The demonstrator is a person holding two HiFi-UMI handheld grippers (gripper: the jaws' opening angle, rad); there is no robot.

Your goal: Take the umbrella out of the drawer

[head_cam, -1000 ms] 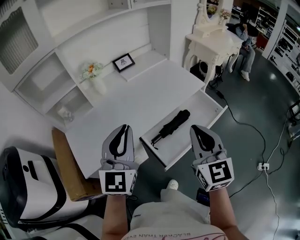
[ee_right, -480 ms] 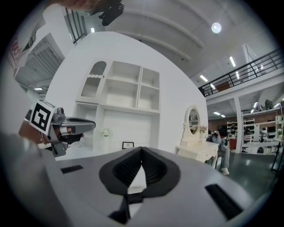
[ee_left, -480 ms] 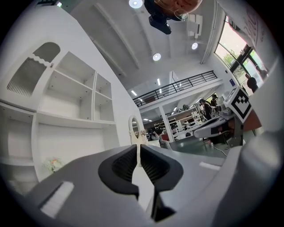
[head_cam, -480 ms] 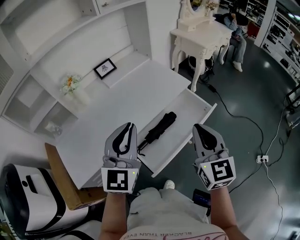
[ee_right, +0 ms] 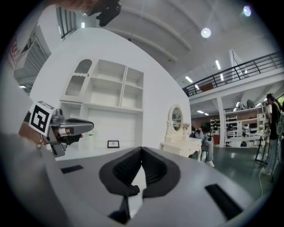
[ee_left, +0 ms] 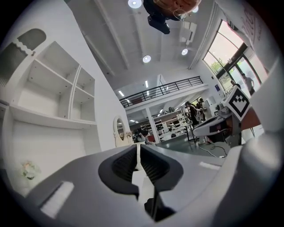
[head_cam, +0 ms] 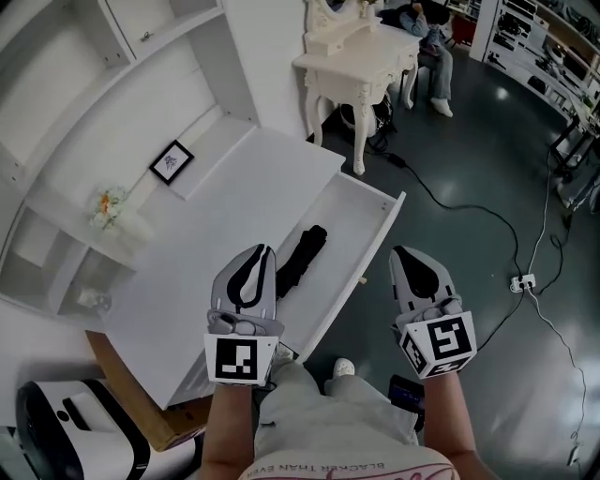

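In the head view a black folded umbrella (head_cam: 301,259) lies lengthwise in the open white drawer (head_cam: 375,223) that is pulled out of the white desk (head_cam: 244,202). My left gripper (head_cam: 251,258) is shut and empty, held level over the drawer's near-left edge, just left of the umbrella and apart from it. My right gripper (head_cam: 412,257) is also shut and empty, hanging over the dark floor to the right of the drawer. The left gripper view shows the shut left gripper (ee_left: 138,148) and the right gripper view the shut right gripper (ee_right: 141,151); neither view shows the umbrella.
On the desk's back ledge stand a small framed picture (head_cam: 172,161) and a vase of flowers (head_cam: 114,208), under white shelves. A cream dressing table (head_cam: 352,58) stands beyond the drawer, with a seated person (head_cam: 433,26) behind. Cables (head_cam: 487,225) cross the floor. A cardboard box (head_cam: 141,405) sits bottom left.
The desk and drawer have swung left and turned in the head view. The umbrella now lies close beside my left gripper. Both grippers stayed shut and empty.
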